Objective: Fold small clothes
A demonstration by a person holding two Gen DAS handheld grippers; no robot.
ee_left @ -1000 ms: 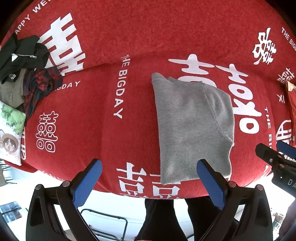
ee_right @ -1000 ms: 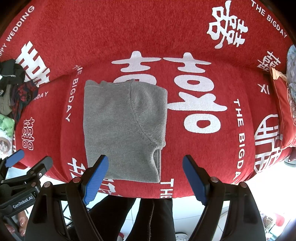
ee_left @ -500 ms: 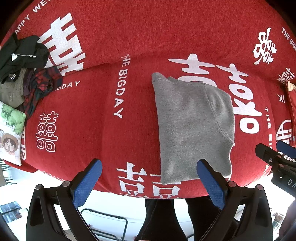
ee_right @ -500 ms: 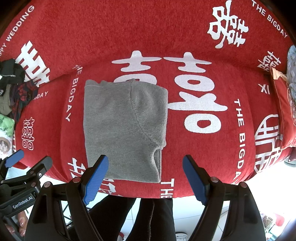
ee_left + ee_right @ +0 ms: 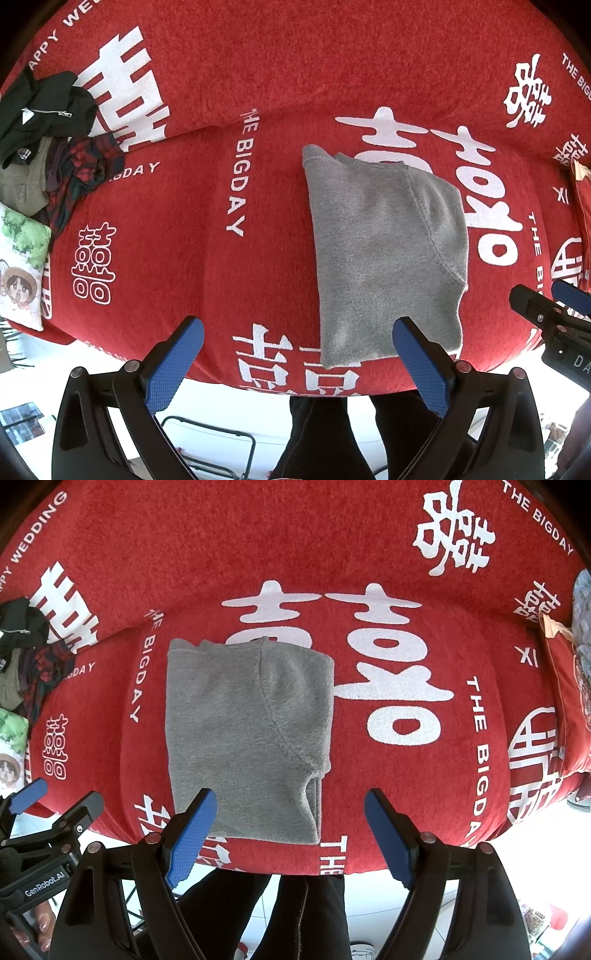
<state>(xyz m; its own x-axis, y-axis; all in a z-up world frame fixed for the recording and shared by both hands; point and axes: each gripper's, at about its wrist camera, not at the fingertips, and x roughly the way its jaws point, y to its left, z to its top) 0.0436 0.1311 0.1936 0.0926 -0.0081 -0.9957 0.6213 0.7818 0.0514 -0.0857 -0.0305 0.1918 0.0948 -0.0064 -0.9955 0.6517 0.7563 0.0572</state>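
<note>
Grey fleece garment (image 5: pixel 243 738) lies folded into a compact rectangle on the red sofa cover (image 5: pixel 406 775), left tongs (image 5: pixel 297 354) and right tongs (image 5: pixel 290 830) both apart and empty, while unfolded clothes (image 5: pixel 55 147) wait at ten o'clock.

red printed sofa cover (image 5: pixel 207 258), folded grey garment (image 5: pixel 384 258) lying flat (centre), clothes heap (image 5: pixel 48 147) far left
</note>
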